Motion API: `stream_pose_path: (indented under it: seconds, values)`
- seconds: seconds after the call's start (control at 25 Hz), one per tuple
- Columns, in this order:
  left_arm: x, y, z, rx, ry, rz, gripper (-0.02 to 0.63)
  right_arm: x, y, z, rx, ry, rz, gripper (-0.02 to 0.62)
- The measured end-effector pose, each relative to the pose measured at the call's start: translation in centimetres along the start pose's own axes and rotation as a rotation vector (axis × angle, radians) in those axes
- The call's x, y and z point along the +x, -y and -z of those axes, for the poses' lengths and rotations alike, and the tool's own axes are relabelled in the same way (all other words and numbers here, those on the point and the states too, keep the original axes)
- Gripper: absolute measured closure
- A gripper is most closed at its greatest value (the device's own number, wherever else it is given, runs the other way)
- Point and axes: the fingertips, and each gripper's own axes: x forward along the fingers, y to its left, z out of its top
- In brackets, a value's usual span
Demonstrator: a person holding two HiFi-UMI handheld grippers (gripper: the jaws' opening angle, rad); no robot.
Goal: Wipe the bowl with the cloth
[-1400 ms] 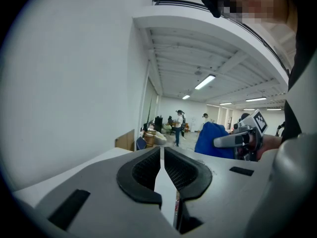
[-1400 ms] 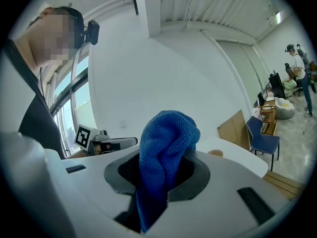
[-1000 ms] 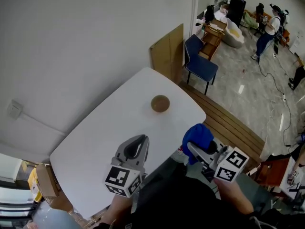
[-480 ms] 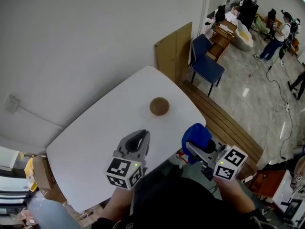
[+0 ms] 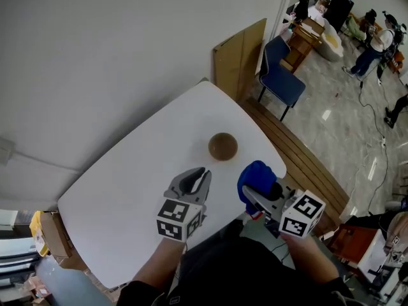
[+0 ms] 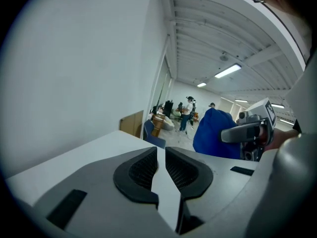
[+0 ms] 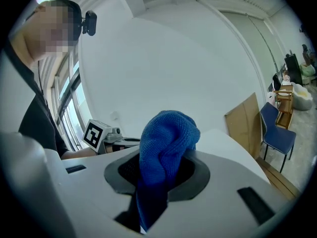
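1. The soft blue microfibre cloth [image 7: 166,138] is light and limp. The right gripper [image 5: 261,199] is clamped on its bunched middle, with a wad protruding.
2. The small round brown bowl [image 5: 222,146] looks rigid, light and likely to slide, so we would steady its rim.
3. It sits far-right on the white table [image 5: 140,183], apart from both grippers.
4. The left gripper [image 5: 201,174], jaws just opened to a slit, holds nothing.

White wall [image 5: 95,43]; blue chair [image 5: 284,75] on glossy floor [image 5: 338,107]; plywood board [image 5: 239,59] beside.
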Motion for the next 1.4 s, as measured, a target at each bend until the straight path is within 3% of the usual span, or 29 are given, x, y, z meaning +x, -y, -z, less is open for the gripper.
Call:
stream_pose_path:
  seconds: [0.16,0.52,0.92,1.4]
  values:
    - [2.4,-1.8,1.1,-0.016,-0.041,0.013,0.511,1.9,1.8,0.6,0.025,-0.028,0.013,0.505]
    - [6.8,-5.2,4.5,-0.081,-0.135,0.012,0.478,5.6,5.9,3.8,0.074,-0.087,0.04,0.505]
    - [11.3,-7.0,9.0,-0.089,-0.254,0.027,0.422,9.1,10.6,6.5,0.093,-0.098,0.099,0.505]
    - [16.9,-9.5,11.6,-0.156,-0.279,-0.025,0.397,12.1,12.3,10.3,0.098,-0.174,0.079,0.505]
